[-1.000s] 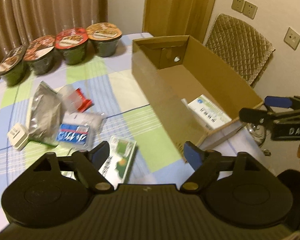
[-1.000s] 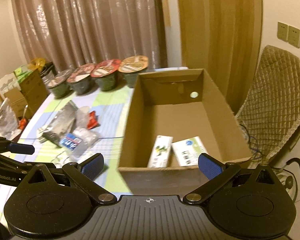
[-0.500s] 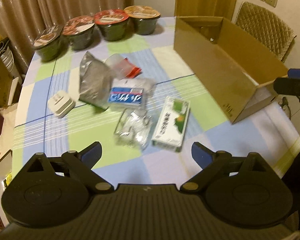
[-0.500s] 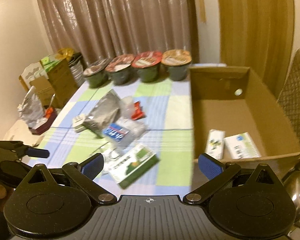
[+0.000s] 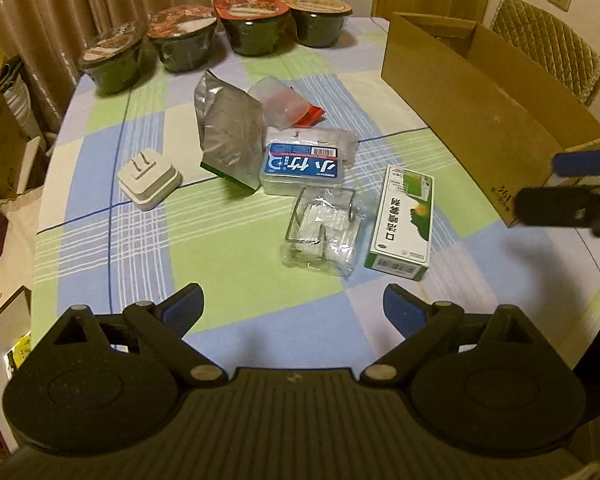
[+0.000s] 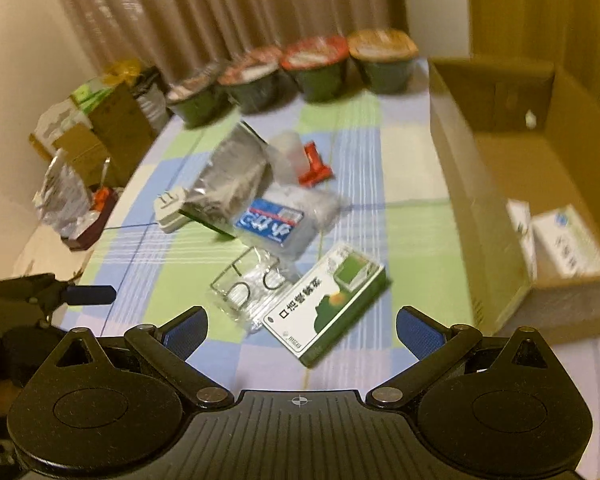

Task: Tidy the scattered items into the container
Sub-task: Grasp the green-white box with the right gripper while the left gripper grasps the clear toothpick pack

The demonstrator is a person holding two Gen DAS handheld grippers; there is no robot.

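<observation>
Left gripper [image 5: 292, 308] and right gripper [image 6: 302, 326] both hover above the checked tablecloth [image 5: 228, 256], jaws wide, empty. Green-and-white cardboard box [image 6: 326, 304] lies beside the clear plastic packet [image 6: 248, 286]; open brown cardboard carton [image 6: 484, 216] at right holds two white boxes [image 6: 568, 244].

Both wrist views overlook table [image 5: 228, 264] – shared clutter (right blurred).

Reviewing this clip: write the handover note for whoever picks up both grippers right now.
Left gripper: open, empty, above the table's near edge.
Right gripper: open, empty, near the green medicine box.
Done: two white boxes lie in the cardboard box.
Left on the tablecloth: green medicine box, clear bag, blue-label pack, silver pouch, red packet, white plug adapter.
</observation>
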